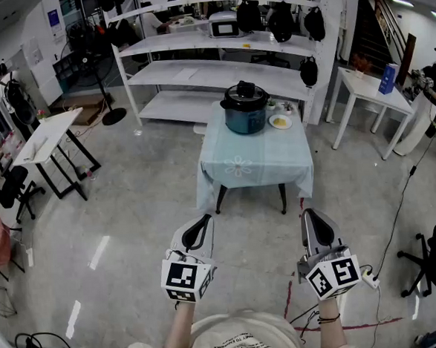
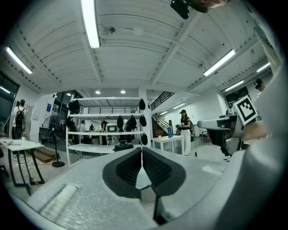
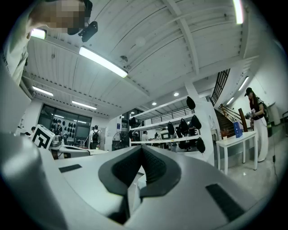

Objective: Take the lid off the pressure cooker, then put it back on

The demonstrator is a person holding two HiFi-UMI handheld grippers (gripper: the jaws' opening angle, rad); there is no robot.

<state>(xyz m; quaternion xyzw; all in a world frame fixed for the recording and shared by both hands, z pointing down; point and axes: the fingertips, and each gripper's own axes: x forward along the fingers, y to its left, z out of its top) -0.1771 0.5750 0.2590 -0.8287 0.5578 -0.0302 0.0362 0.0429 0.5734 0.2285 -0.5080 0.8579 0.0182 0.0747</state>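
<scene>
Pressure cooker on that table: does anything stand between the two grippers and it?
Nothing visible does. Only floor lies between the left gripper, the right gripper and the table where the pressure cooker sits.

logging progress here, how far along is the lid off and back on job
Nothing looks done: the lid sits on the pressure cooker on the table. Nothing is in hand: the left hand-held gripper and right hand-held gripper are shut, empty, well short of the table. Left: approach, lift the lid, put it back.

The right gripper [image 3: 141, 149], jaws pressed together, points toward white shelving [image 3: 172, 139].
</scene>
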